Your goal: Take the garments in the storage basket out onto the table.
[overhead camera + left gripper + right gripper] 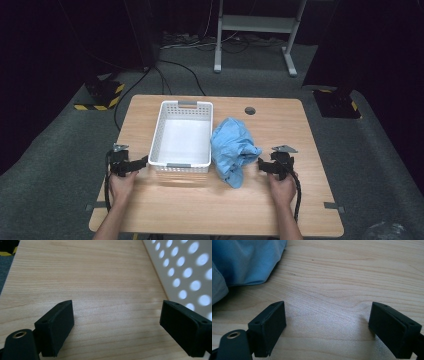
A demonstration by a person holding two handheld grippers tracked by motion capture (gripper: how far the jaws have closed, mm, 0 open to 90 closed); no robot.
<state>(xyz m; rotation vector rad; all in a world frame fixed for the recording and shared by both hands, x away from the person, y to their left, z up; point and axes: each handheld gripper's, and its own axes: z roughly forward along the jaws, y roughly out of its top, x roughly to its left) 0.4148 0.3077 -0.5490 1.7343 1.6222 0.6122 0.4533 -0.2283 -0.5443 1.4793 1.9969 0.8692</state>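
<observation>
A white perforated basket (pixel 181 136) stands empty on the wooden table (pixel 280 200). A crumpled light blue cloth (pixel 233 148) lies just right of it, touching its side. My left gripper (pixel 142 163) rests on the table at the basket's near left corner, open, with bare wood between its jaws; the basket wall (pixel 185 270) rises to the right in the left gripper view. My right gripper (pixel 262 165) sits open just right of the cloth's lower end. The right gripper view has the cloth (pixel 244 262) at upper left, beyond the left jaw.
A round cable hole (pixel 250 110) is in the table's far side. Grey carpet surrounds the table, with a metal stand (pixel 255 30) and cables behind. Bare wood lies along the near edge and the right side.
</observation>
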